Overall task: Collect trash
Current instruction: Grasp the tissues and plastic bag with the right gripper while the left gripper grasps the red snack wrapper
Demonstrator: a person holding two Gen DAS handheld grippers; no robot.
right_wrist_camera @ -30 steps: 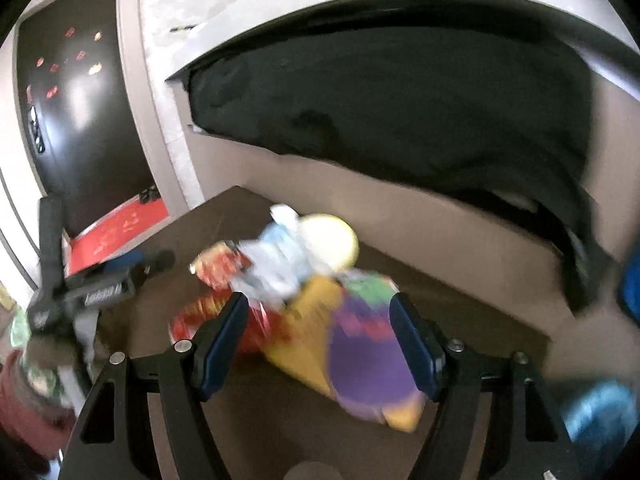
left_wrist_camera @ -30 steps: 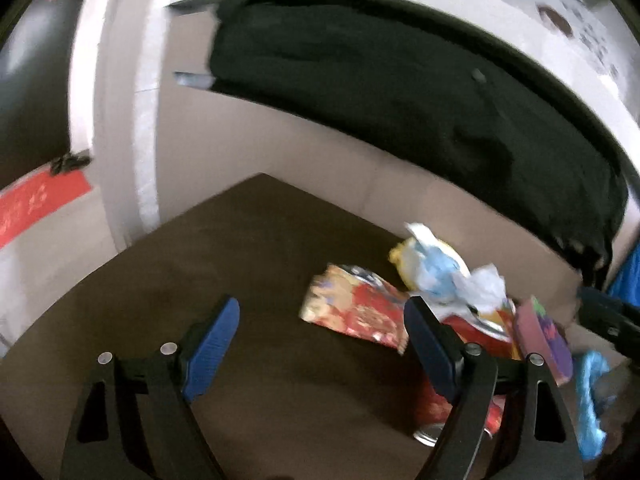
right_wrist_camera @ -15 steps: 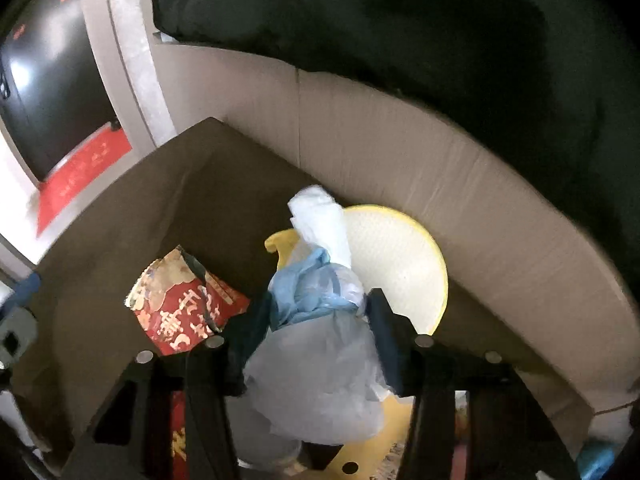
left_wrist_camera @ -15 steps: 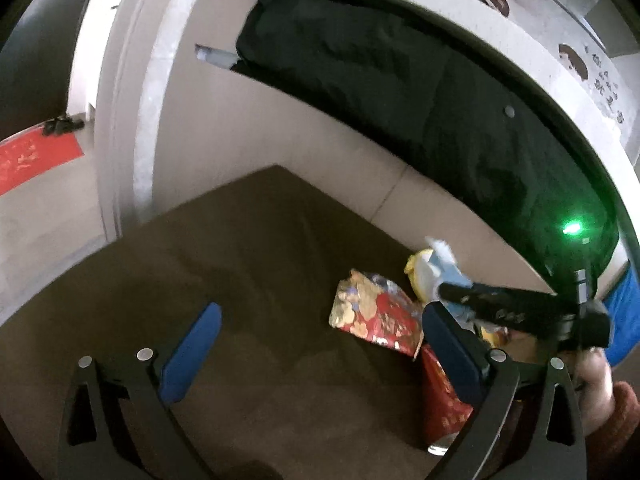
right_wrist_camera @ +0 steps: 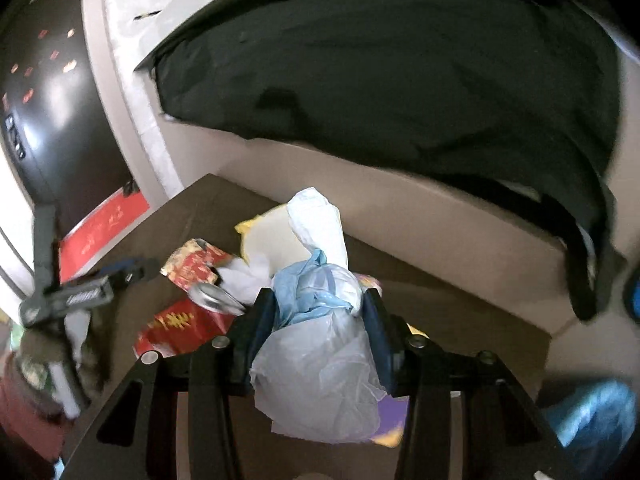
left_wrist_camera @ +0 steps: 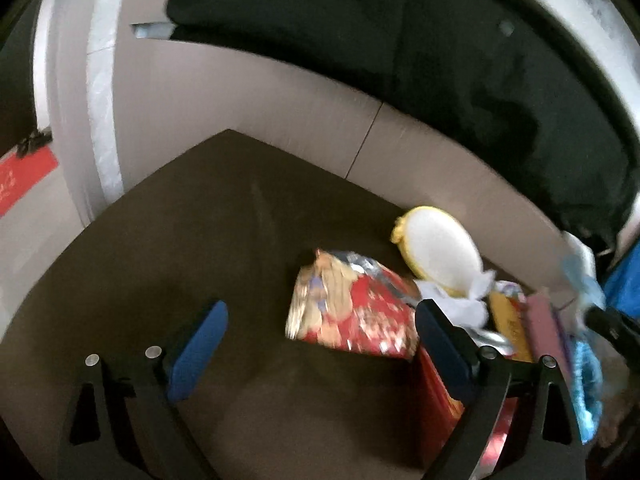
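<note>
Right wrist view: I see brown bench [right_wrist_camera: 460,304] under my right gripper [right_wrist_camera: 320,320], which is pinching a white-and-blue plastic bag [right_wrist_camera: 320,360]. Red snack wrapper [left_wrist_camera: 352,312] lies between the spread, closing jaws of my left gripper [left_wrist_camera: 316,340], untouched.

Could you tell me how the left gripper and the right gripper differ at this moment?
The left gripper stands wide with nothing between its jaws, which are closing slightly; the right gripper is clamped on a crumpled plastic bag. The left gripper hangs over bare brown table beside the red snack wrapper; the right gripper's bag covers its view. Both have blue pads on black frames.
</note>
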